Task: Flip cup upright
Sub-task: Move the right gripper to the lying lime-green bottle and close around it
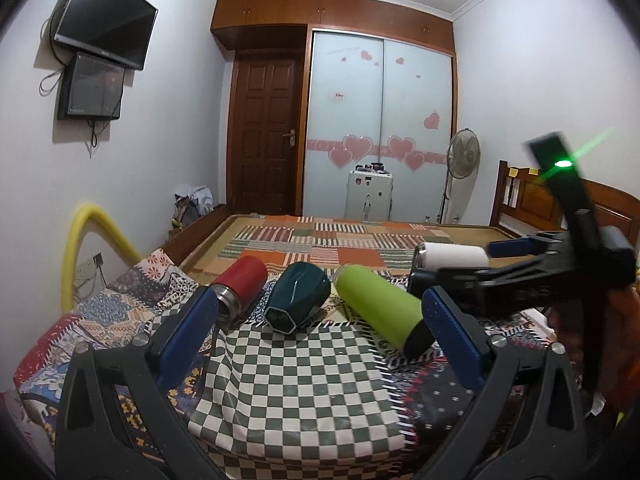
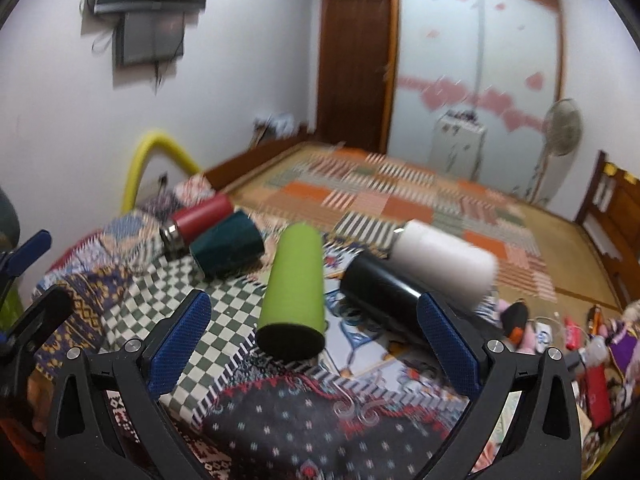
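Several cups lie on their sides on a patchwork cloth: a red one (image 1: pixel 242 288), a dark green faceted one (image 1: pixel 298 298), a lime green one (image 1: pixel 378 312) and a white one (image 1: pixel 452 256). The right wrist view shows them too: red (image 2: pixel 200 216), dark green (image 2: pixel 228 242), lime (image 2: pixel 294 292), a black one (image 2: pixel 380 292) and white (image 2: pixel 444 260). My left gripper (image 1: pixel 316 320) is open and empty, just short of the dark green cup. My right gripper (image 2: pixel 314 328) is open around the lime cup's near end, not touching it; it also shows at the left view's right (image 1: pixel 520 268).
A checkered cloth (image 1: pixel 292 376) lies in front of the cups. A bed with a patchwork mat (image 1: pixel 340 248) stretches behind. A yellow tube (image 1: pixel 80 248) arches at the left. Clutter (image 2: pixel 572 340) lies at the right. A suitcase (image 1: pixel 368 196) and a fan (image 1: pixel 462 160) stand at the wardrobe.
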A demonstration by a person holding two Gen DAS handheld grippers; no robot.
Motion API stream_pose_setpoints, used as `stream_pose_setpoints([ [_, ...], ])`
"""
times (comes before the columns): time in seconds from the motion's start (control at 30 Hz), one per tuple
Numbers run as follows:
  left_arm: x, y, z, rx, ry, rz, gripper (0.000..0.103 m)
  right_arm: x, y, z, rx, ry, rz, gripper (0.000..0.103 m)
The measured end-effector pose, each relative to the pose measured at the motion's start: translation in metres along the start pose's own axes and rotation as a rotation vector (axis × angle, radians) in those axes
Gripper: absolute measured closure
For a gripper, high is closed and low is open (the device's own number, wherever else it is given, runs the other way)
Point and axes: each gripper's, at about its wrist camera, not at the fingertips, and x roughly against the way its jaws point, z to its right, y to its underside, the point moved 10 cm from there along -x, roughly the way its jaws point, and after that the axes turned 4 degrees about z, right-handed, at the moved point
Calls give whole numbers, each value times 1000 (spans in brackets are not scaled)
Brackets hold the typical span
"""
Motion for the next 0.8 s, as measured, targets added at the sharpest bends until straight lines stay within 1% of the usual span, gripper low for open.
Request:
stream_pose_setpoints([
  [0.07,-8,4,-5,7,2,-12,0,-21,2,-5,30,-15,-63,3],
  [0.1,-12,7,-7,9,2,-16,0,-36,5,-8,53,-25,-107,9],
  [0.13,-15,8,-9,10,2,-17,0,-42,6,-9,63,-34,-129,14],
  [0.17,-16,9,-8,10,2,-19,0,-55,10,-12,77,-45,-179,15],
  [0.23,-20,11,-10,12,4,-21,0,-68,14,-11,83,-62,-234,17],
  [0.27,-21,12,-10,13,6,-21,0,-76,19,-12,86,-71,-275,17],
  [0.3,-22,12,-11,14,7,-20,0,-81,22,-12,88,-78,-304,20],
  [0.33,-22,13,-11,14,9,-17,0,-85,22,-10,93,-81,-325,26],
  [0.4,-23,13,-10,16,15,-14,0,-91,28,-10,99,-97,-377,28],
  [0.57,-21,12,-6,6,25,-11,0,-99,33,-5,79,-114,-457,29],
  [0.6,-21,11,-6,3,25,-8,0,-104,33,-5,79,-109,-471,27],
  [0.73,-18,9,-7,-3,23,4,0,-114,39,-4,84,-110,-527,27],
  [0.77,-18,9,-7,-1,22,3,0,-117,44,-3,84,-112,-554,27],
  [0.8,-19,9,-9,3,21,2,0,-120,47,-1,84,-109,-567,29],
])
